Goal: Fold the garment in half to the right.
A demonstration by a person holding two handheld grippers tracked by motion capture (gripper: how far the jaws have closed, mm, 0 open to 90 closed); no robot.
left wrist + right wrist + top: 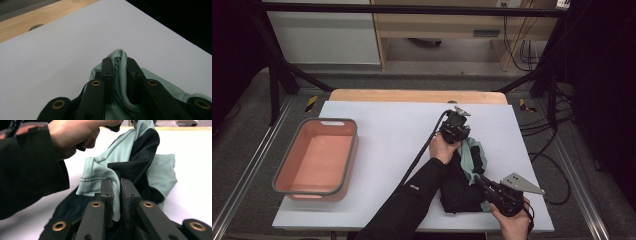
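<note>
Centrally, the bench [377,130] is lying under a white sheet, with bare room stretching across its middle and far side. Left: a pink tub [318,157] is standing near the left edge, well apart from the work. Right: a black-and-mint garment [467,175] is lying bunched close to the right and near edges. The left hand-held gripper [119,65] is pinching a mint fold; the right hand-held gripper [117,185] is clamping a mint hem. The person's black sleeve [409,202] is crossing the near edge.
</note>
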